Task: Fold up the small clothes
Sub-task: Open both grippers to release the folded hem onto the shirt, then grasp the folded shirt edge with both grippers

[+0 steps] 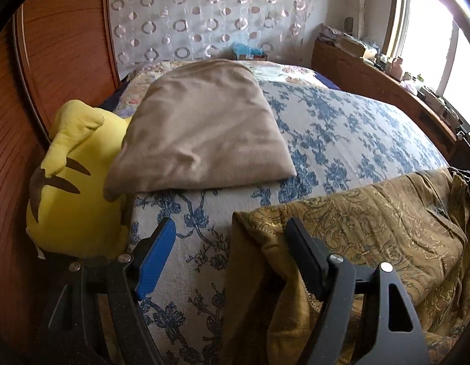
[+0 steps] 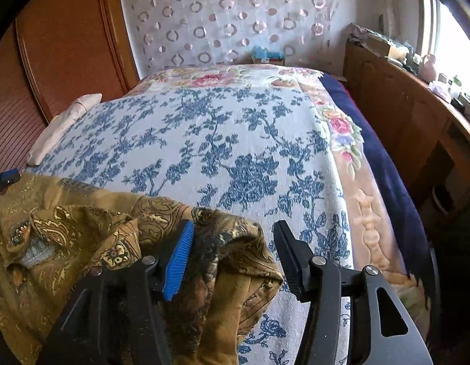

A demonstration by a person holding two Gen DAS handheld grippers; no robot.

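A gold-brown paisley garment point(image 1: 372, 237) lies crumpled on the near edge of the blue-flowered bed cover point(image 1: 341, 140). My left gripper point(image 1: 232, 237) is open, its jaws wide apart astride the garment's left edge, the right finger point(image 1: 305, 258) resting on the cloth. In the right wrist view the same garment point(image 2: 82, 237) lies at the lower left. My right gripper point(image 2: 235, 243) is open, with the garment's bunched right corner between its jaws. The blue pad point(image 2: 178, 261) touches the cloth.
A folded beige cloth point(image 1: 201, 127) lies further up the bed, beside a yellow plush toy point(image 1: 70, 188) against the wooden wall panel point(image 1: 9, 182). A cluttered wooden cabinet point(image 2: 411, 115) runs along the right under a window. A dark blue blanket point(image 2: 387, 164) edges the bed.
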